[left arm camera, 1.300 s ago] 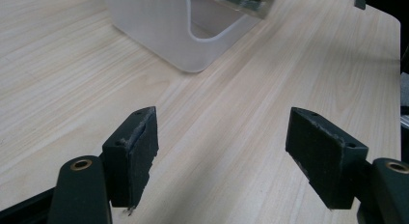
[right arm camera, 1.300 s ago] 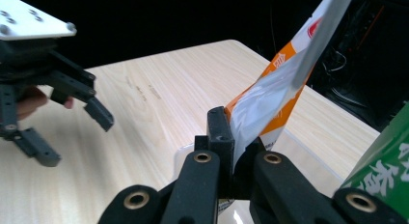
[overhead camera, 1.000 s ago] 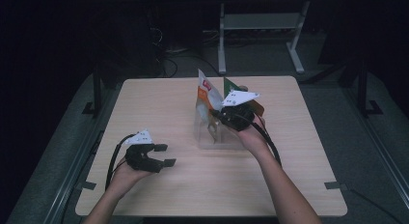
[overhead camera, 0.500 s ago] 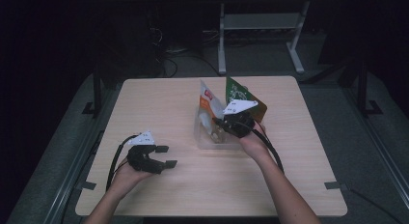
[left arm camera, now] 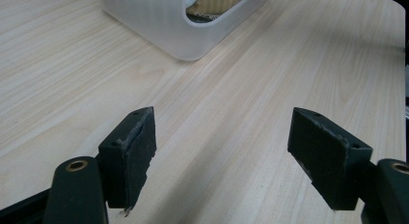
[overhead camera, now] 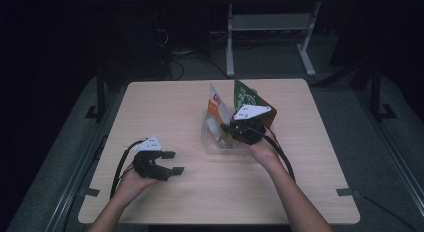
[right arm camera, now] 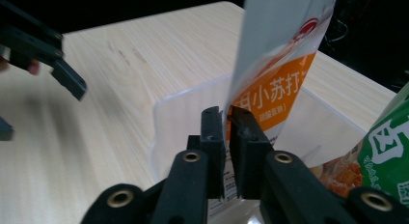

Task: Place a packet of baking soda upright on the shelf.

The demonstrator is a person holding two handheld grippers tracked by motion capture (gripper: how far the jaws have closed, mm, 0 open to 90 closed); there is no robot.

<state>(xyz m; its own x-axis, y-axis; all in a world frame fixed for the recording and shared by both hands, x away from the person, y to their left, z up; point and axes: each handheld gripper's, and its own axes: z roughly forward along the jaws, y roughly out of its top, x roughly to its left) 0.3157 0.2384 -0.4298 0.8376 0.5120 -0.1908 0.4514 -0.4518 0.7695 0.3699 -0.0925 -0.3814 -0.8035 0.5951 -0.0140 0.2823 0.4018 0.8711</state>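
Right gripper (right arm camera: pixel 224 119) pinches orange-white packet (right arm camera: pixel 275 69) printed "小苏打", in clear bin (right arm camera: pixel 185 118).

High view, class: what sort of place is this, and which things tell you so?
Probably a lab or workshop set up for recording, not a home: a bare wooden table on dark flooring, a metal stand behind it, and cables trailing on the floor.

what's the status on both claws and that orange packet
Right claw shut on orange packet, standing in clear bin. Left claw open, empty, over bare table. Green packet alongside.
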